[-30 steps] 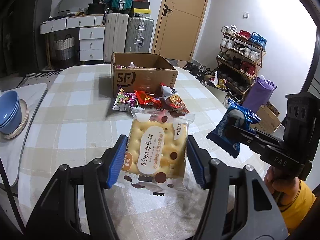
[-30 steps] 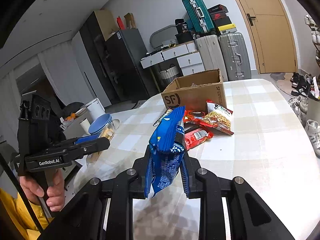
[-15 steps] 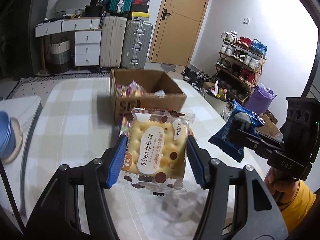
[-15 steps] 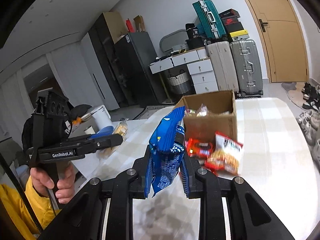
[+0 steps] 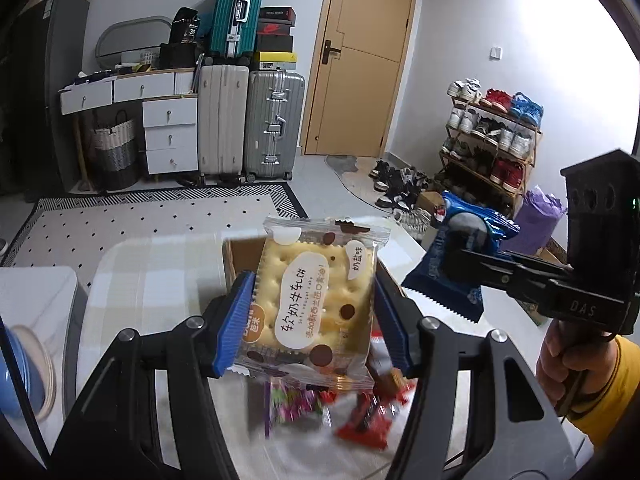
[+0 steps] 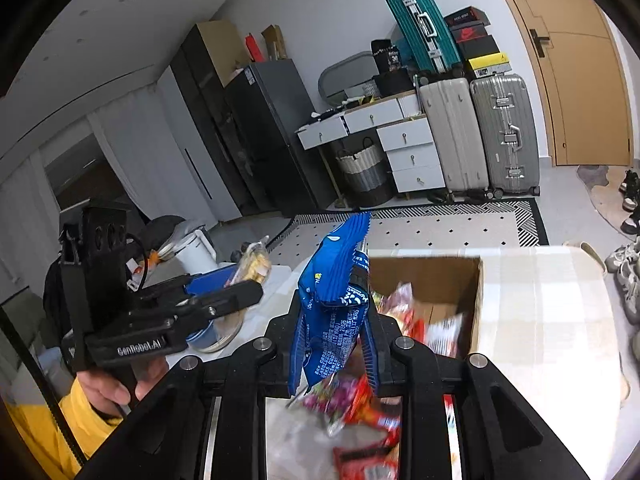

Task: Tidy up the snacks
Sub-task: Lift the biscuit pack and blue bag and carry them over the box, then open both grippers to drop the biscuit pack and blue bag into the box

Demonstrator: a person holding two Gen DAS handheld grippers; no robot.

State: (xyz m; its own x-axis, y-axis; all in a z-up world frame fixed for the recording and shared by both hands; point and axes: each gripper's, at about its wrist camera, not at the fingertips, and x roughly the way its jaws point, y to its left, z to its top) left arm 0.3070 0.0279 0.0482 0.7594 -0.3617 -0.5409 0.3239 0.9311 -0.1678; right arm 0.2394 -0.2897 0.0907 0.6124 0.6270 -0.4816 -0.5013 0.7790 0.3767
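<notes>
Two grippers are each clamped on a snack above the checked table [image 6: 552, 300]. The left gripper [image 5: 312, 312] pinches a cracker packet [image 5: 316, 304] flat between its blue pads, held in the air in front of the open cardboard box [image 6: 476, 292]. The right gripper [image 6: 332, 344] squeezes a blue cookie packet [image 6: 336, 292] (standing on edge) just beside the box's near corner. Loose snacks [image 6: 360, 412], blurred, lie on the table below; more sit inside the box.

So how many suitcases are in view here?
3: a teal suitcase on top, with a beige suitcase and a silver suitcase upright beside the drawers. Others may be hidden.
</notes>
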